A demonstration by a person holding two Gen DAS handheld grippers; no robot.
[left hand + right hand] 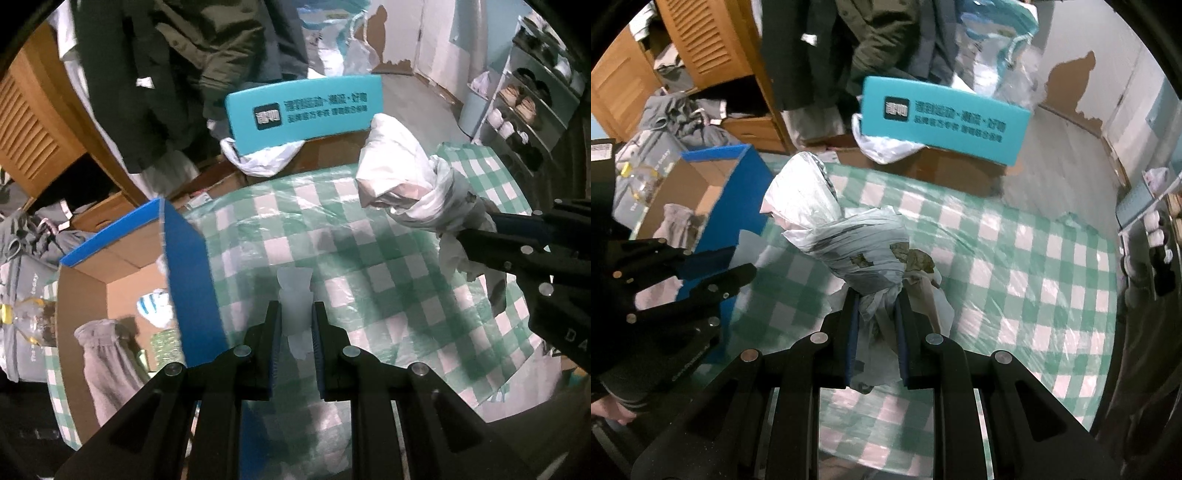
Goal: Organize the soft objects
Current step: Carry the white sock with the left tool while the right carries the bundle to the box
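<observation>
White plastic bag (827, 229) pinched in narrow right gripper (875, 295), translucent strip (295, 295) in narrow left gripper (295, 310).

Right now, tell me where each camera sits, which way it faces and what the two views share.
Left wrist: on the left gripper, angled down at the checkered tablecloth; its jaws pinch a translucent plastic strip; the right gripper shows at the right.
Right wrist: on the right gripper, angled down; its jaws clamp the tied plastic bag bundle; the left gripper and a sleeve show at the left.
Shared: bundle, tablecloth, blue-edged cardboard box, teal sign.
</observation>
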